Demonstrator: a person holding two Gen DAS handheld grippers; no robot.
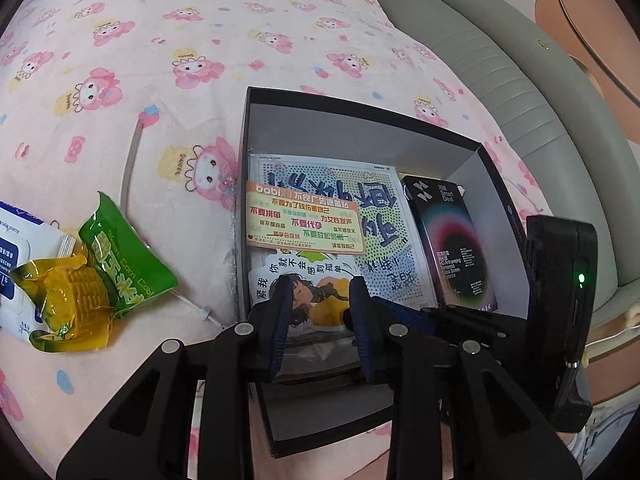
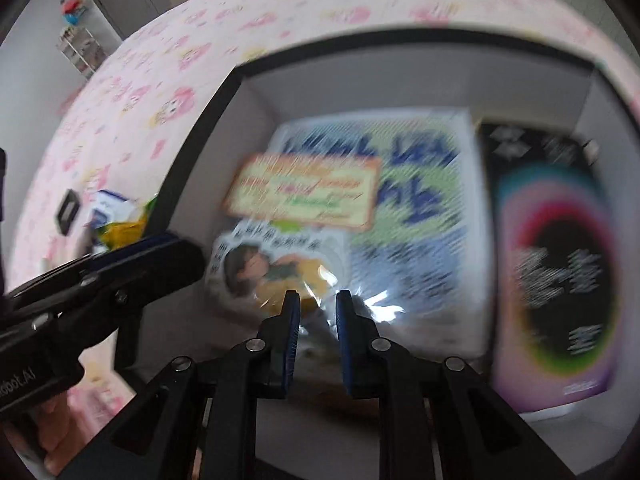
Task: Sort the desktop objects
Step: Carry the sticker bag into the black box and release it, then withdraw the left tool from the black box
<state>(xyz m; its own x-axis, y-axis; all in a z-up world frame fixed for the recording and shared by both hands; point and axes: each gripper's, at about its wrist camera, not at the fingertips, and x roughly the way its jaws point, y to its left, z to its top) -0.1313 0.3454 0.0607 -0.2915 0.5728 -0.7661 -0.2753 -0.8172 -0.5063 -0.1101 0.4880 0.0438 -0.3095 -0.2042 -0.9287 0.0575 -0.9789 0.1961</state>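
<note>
Since flat printed items already lie inside the box point(image 1: 460, 148), both grippers hang above its near end: left gripper point(image 1: 320, 312) and right gripper point(image 2: 316, 320) partly open, holding nothing, while the corn packet point(image 1: 96, 276) waits outside, left

Under my blue-padded black fingers point(image 1: 280, 312) sit a black box point(image 1: 472, 148) with pale grey walls, a blue-and-green dotted booklet point(image 1: 384, 216), an orange-edged cream card point(image 1: 306, 220), a black pack point(image 1: 460, 248) ringed pink-to-green, and outside, on pink cartoon-printed cloth point(image 1: 200, 40), a green-and-yellow corn packet point(image 1: 100, 264) and what seems a white-and-blue wipes pack point(image 1: 24, 240).
</note>
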